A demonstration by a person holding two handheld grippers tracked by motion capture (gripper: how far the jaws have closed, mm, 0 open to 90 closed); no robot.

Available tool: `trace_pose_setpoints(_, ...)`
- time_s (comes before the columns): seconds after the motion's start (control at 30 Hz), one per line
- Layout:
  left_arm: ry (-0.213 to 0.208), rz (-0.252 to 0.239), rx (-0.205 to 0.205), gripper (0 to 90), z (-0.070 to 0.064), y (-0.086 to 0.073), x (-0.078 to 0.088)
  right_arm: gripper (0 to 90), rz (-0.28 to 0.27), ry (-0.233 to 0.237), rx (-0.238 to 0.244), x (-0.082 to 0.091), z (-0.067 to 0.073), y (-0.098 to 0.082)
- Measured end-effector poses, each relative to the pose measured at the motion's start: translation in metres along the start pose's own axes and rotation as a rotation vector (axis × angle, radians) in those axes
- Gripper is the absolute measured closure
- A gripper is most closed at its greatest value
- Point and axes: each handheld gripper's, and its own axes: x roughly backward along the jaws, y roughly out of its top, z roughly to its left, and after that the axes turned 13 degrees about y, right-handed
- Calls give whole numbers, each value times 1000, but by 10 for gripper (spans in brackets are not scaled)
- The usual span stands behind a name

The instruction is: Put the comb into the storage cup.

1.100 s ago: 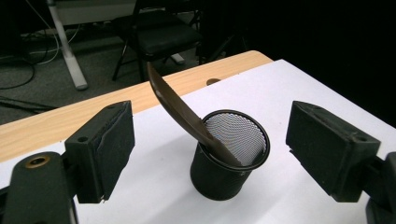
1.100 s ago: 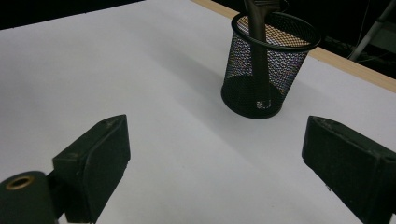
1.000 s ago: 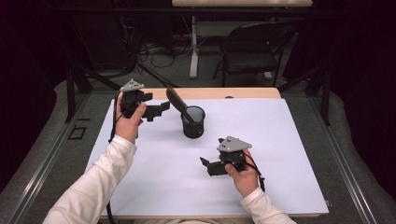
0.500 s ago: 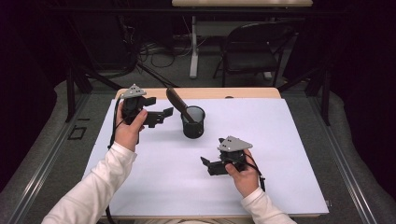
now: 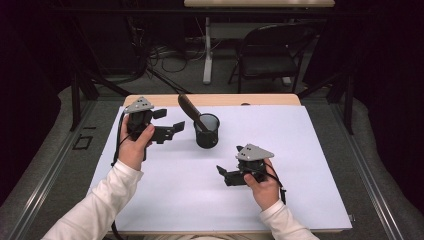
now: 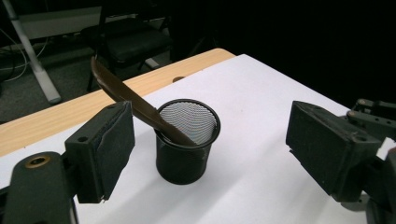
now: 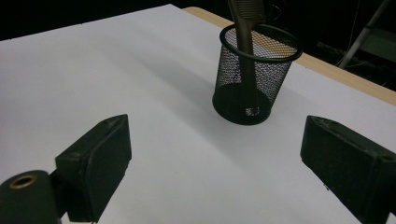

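Left tongs (image 5: 167, 124): I see them held above the far left part of the surface, jaws spread wide and released, nothing between them. From the high view they point toward the cup, close beside it but apart from it.
Left tongs, own view: my two black jaws frame the cup (image 6: 187, 140), which sits on the white sheet ahead of them, untouched.
Right tongs (image 5: 223, 173): I see them low over the near middle of the surface, jaws released and wide, gripping nothing. They point left across the sheet, with the cup farther off beyond them.
Cup: a black mesh pen cup (image 5: 207, 131), upright, standing on the white sheet toward the far edge, between the two pairs of tongs.
Comb: a dark brown comb (image 5: 190, 111) stands in the cup, its lower end down on the cup's floor, leaning on the rim and tilted up toward the far left in the high view. In the right gripper view I can see its teeth at the top (image 7: 246, 8).
Surface (image 5: 280, 99): a wooden top, mostly covered by a large white sheet (image 5: 310, 165).
Hands: a person's left hand (image 5: 134, 148) and right hand (image 5: 264, 189), in white sleeves, hold the tongs.
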Motion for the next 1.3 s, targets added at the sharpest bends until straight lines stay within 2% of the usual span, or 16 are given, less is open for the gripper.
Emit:
trace_pose_setpoints(0.13,-11,-4,-15,158,-4,-3,7,84,-15,-5,3,5,-1,4)
trace_pose_setpoints(0.33,-30,-9,-15,158,-6,-10,16,84,-35,-11,1,13,-2,9)
trace_pose_setpoints(0.6,-33,-1,-32,158,-6,-19,27,84,-30,-12,6,13,-1,10)
trace_pose_setpoints(0.93,-43,2,-2,158,4,-36,42,84,-15,-11,5,14,1,9)
trace_pose_setpoints(1.3,-21,10,38,158,20,-63,56,84,3,-25,13,33,5,3)
